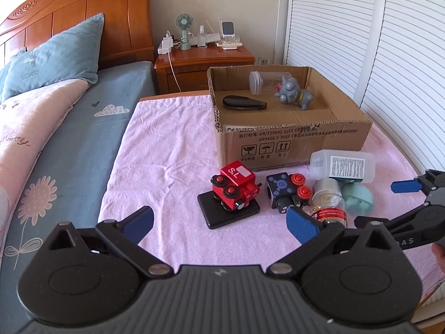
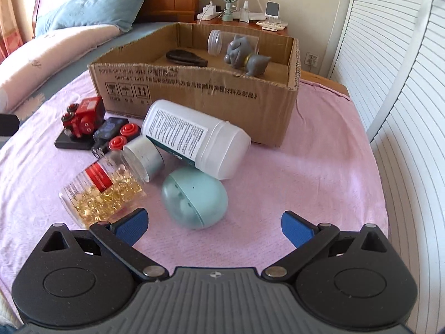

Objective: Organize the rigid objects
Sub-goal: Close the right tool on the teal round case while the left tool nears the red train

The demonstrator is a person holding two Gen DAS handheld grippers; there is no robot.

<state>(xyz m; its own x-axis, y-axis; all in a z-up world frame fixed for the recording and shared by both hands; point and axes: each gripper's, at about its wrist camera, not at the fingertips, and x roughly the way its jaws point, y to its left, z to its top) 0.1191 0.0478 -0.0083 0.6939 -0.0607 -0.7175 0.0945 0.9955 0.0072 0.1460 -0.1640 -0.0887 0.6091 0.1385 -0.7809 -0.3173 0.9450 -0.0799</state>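
Note:
My left gripper (image 1: 222, 222) hangs open over the pink cloth, just short of a red toy train (image 1: 236, 189) that sits on a black slab (image 1: 222, 220). Beside the train lie a dark blue toy block (image 1: 279, 188), a capsule jar (image 1: 329, 203), a teal egg-shaped case (image 1: 358, 197) and a white bottle (image 1: 342, 165). Open too, my right gripper (image 2: 214, 221) is just behind the teal case (image 2: 194, 197), with the capsule jar (image 2: 105, 189) by its left finger. The cardboard box (image 2: 194, 94) holds a grey figure (image 2: 244, 55), a clear jar (image 2: 219, 41) and a black case (image 2: 186, 57).
A pink cloth (image 1: 167, 153) covers the surface, which ends near the bed (image 1: 69, 139) on the left. White louvred doors (image 1: 389, 55) stand close on the right. A wooden nightstand (image 1: 203, 61) with a small fan and chargers is behind the box.

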